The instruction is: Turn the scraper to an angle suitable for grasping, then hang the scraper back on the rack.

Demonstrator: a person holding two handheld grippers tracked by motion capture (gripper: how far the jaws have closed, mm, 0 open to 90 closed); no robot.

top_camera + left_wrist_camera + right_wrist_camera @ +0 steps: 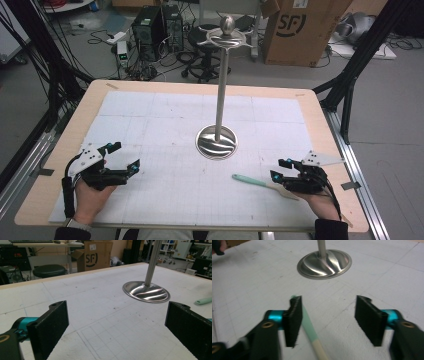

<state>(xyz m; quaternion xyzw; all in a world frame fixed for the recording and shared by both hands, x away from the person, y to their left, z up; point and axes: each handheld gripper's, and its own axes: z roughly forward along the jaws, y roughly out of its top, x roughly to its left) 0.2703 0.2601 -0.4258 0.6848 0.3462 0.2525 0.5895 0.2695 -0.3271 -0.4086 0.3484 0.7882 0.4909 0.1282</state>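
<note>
We hold the right gripper (283,169) at about four o'clock on the bench (60,150), its fingers (293,320) spread wide and gripping nothing. The spatula (260,183), mint-green handle with a pale wooden end, lies flat on the white mat (165,115) just beneath that gripper; in the right gripper view it runs beside the left-hand finger, and we cannot tell whether they touch. At eight o'clock our left gripper (125,156) also stands wide open and empty. The steel stand (216,141) rises at centre, near the spatula's green tip.
</note>
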